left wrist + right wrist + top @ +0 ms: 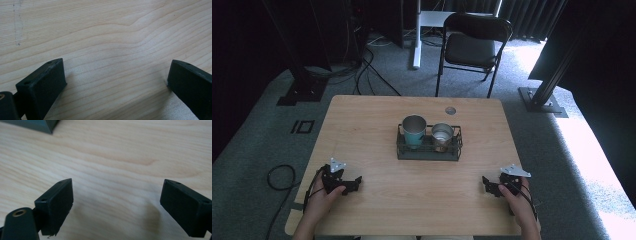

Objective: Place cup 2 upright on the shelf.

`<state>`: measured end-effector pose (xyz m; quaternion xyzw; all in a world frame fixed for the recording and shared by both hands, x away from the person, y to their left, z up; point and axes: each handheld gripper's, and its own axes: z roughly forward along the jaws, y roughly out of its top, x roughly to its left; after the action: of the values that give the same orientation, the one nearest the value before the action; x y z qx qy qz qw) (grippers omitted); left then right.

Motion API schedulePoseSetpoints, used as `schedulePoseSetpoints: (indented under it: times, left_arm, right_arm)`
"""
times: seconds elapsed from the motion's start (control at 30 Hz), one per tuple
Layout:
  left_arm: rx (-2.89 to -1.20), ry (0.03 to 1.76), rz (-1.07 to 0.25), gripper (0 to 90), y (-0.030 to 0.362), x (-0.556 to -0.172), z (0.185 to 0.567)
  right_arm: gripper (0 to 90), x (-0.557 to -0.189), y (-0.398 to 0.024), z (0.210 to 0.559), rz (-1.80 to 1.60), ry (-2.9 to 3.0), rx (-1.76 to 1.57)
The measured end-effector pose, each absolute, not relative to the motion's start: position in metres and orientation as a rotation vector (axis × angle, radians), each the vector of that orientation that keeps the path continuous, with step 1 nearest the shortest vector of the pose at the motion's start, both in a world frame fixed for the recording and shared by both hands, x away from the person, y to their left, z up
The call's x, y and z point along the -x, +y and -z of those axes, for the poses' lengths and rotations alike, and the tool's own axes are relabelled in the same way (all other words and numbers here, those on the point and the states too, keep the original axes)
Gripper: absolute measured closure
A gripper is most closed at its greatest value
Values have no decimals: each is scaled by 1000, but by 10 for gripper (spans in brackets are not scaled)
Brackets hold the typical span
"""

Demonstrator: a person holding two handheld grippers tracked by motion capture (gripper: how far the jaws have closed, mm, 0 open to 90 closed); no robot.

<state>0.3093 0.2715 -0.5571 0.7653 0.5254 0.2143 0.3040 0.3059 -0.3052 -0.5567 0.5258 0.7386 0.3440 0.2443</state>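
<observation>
Cups stand side by side in a dark wire basket (402,150) at the middle of the counter (362,115): a tall teal cup (414,131) on the left, a short metal cup (442,135) on the right. Both tools rest near the counter's near edge, well apart from the basket, the left tool (352,186) and right tool (488,186) each with jaws spread wide and nothing between them. A good approach, as I judge it, brings one tool in over the basket wall, level with a cup's rim, closing only once the jaws straddle the cup squarely.
</observation>
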Motion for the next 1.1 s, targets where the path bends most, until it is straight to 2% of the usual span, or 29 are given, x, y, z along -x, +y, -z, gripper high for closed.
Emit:
schedulePoseSetpoints:
  times: [1.1]
  left_arm:
    - [-2027,1392,-568,25,271,-309,557]
  right_arm:
    - [111,-289,-306,559,-861,1993,-1541]
